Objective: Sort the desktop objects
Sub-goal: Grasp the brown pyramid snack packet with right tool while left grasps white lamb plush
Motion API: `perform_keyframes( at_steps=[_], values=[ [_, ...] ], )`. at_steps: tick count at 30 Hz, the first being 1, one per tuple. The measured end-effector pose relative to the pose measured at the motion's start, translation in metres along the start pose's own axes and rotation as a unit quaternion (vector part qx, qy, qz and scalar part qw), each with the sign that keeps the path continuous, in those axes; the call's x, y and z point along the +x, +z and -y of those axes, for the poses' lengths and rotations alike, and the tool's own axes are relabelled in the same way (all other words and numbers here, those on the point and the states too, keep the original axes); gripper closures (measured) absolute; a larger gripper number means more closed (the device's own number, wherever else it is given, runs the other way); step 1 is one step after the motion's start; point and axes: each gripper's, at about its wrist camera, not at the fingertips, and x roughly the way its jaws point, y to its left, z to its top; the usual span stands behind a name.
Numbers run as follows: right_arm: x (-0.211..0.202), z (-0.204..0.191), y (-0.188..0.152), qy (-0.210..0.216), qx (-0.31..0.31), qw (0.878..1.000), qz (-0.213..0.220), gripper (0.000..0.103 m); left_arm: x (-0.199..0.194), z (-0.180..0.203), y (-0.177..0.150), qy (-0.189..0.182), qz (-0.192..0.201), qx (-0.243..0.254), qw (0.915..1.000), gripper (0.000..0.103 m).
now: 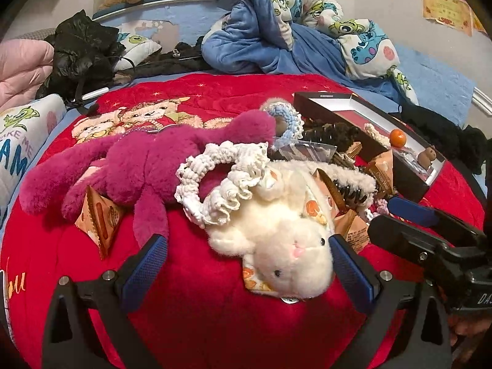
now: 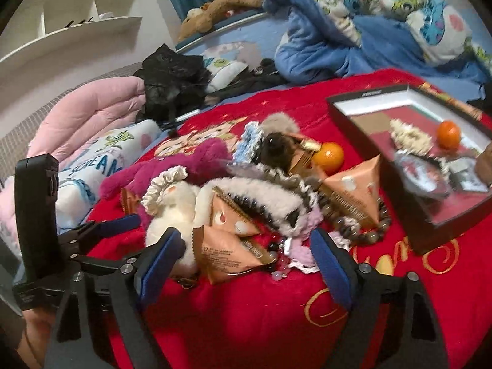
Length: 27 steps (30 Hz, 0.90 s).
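A heap of small things lies on a red bedspread [image 1: 200, 307]. My left gripper [image 1: 249, 261] is open, low over the spread. The head of a white plush toy [image 1: 286, 240] lies between its fingers, close to the right pad. A cream scrunchie [image 1: 221, 181] rests on a magenta plush [image 1: 138, 166] behind it. My right gripper [image 2: 246, 258] is open around an orange triangular snack packet [image 2: 227, 252], and its pads do not press on it. A bead bracelet [image 2: 359, 230] and a fluffy hair claw [image 2: 261, 196] lie just beyond. A black box [image 2: 363, 98] holds an orange ball [image 2: 448, 133].
A second orange ball [image 2: 330, 155] and more snack packets [image 2: 353, 193] sit beside the box. A pink quilt [image 2: 92, 107], a black jacket [image 2: 175, 83] and a printed pillow [image 1: 24, 141] crowd the left. A blue blanket [image 1: 261, 40] is piled behind. White shelves [image 2: 77, 15] stand far left.
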Motion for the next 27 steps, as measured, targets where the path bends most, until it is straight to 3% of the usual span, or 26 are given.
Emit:
perform_keyframes(
  at_steps=[12, 18, 20, 23, 25, 27],
  values=[
    [0.018, 0.003, -0.005, 0.083, 0.024, 0.995, -0.043, 0.051, 0.011, 0.001, -0.003, -0.003, -0.016, 0.008, 0.9998, 0.000],
    [0.027, 0.009, -0.008, 0.096, 0.043, 0.993, -0.061, 0.051, 0.021, -0.002, -0.005, -0.028, -0.040, -0.001, 0.9988, 0.000],
    [0.031, 0.012, -0.008, 0.104, 0.051, 0.991, -0.069, 0.051, 0.024, -0.001, -0.005, -0.035, -0.045, 0.000, 0.9984, 0.005],
    [0.032, 0.012, -0.008, 0.097, 0.050, 0.992, -0.071, 0.055, 0.021, 0.006, -0.006, -0.049, -0.040, 0.014, 0.9979, 0.023],
    [0.032, 0.008, -0.008, 0.089, 0.042, 0.993, -0.069, 0.063, 0.017, 0.014, -0.008, -0.071, -0.035, 0.028, 0.9964, 0.048],
    [0.030, 0.004, -0.008, 0.081, 0.030, 0.994, -0.068, 0.067, 0.014, 0.017, -0.009, -0.067, -0.030, 0.032, 0.9968, 0.050]
  ],
)
